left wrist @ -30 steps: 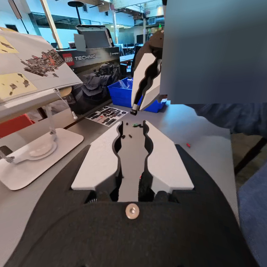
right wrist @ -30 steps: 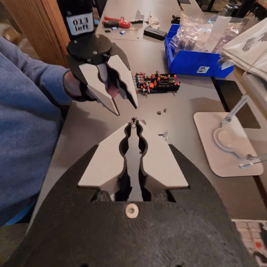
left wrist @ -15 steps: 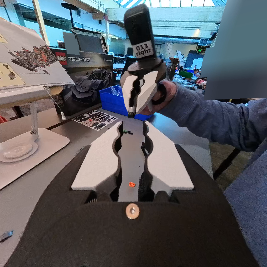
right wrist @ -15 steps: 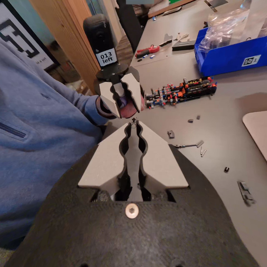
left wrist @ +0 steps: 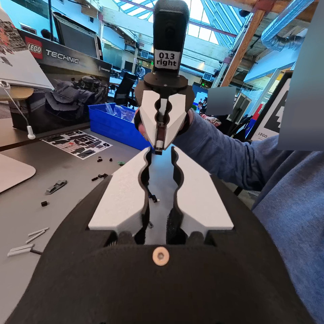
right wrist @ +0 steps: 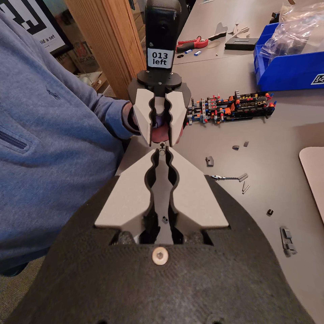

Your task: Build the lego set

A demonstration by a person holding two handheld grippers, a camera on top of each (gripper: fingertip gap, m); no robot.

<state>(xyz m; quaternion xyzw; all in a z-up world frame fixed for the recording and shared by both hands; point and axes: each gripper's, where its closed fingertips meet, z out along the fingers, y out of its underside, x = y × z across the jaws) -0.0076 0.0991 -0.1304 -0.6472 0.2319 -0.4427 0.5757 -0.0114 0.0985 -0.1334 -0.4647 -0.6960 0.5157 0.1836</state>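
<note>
My right gripper (right wrist: 162, 151) is shut on a small grey connector piece (right wrist: 162, 147) that sticks out past its tips. My left gripper (left wrist: 160, 150) is open and empty. The two grippers face each other tip to tip above the grey table. In the left wrist view the right gripper (left wrist: 159, 144) holds the small piece (left wrist: 159, 149) just at the mouth of my open left fingers. In the right wrist view the left gripper (right wrist: 160, 144) is open around the piece's end. The part-built colourful lego chassis (right wrist: 231, 108) lies on the table behind, to the right.
Loose pieces lie on the table: a grey connector (right wrist: 209, 161), a thin axle (right wrist: 226, 178), a black bush (right wrist: 270, 212), grey pins (left wrist: 35, 233). A blue bin (left wrist: 114, 122) of bags, a sticker sheet (left wrist: 77, 144), the set's box (left wrist: 70, 87) and a white stand base (right wrist: 313, 175) are nearby. My left and right fingertips are right by each other. My left tips are roughly 20 centimetres from the thin axle (right wrist: 226, 178).
Both grippers have turned to face each other head-on and drawn closer, tip to tip. The right stays shut on the small piece; the left stays open.
</note>
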